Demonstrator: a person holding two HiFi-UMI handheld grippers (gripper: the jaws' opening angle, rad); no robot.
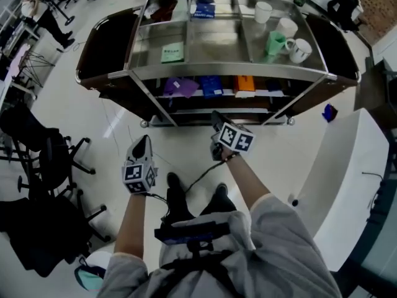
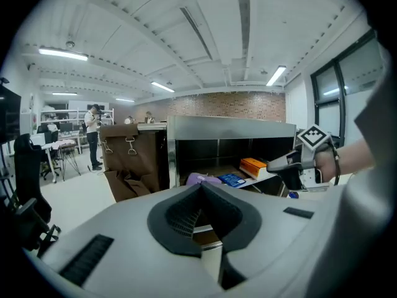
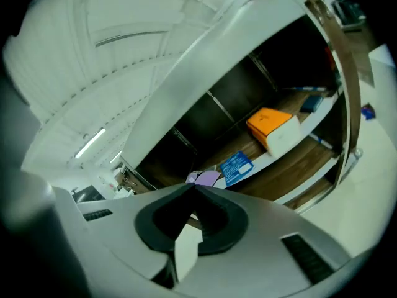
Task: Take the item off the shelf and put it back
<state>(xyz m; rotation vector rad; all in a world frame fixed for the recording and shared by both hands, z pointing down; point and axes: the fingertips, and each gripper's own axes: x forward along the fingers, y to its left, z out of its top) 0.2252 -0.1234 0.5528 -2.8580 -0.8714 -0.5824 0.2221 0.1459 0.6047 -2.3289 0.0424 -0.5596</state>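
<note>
With our right claw (image 3: 193, 186) pressed together and empty before the shelf (image 3: 245, 146), we risk shoving the orange box (image 3: 270, 124) deeper onto it instead of gripping it.

- Scanning for readable print: none anywhere, not one word or number.
- Blue packet (image 3: 236, 166) on the middle shelf: white print across the face, too blurred to read.
- Orange box (image 3: 273, 126) near it: white end panel, no legible lettering.
- Green packet (image 1: 172, 53) on the top level: dark marks (print of some kind), too small to make out.
- Blue box (image 1: 203, 8) at the back of the top level: pale patch, unreadable.
- Left marker cube (image 1: 139, 174) and right marker cube (image 1: 236, 138): black-and-white square patterns only, no letters or digits.
</note>
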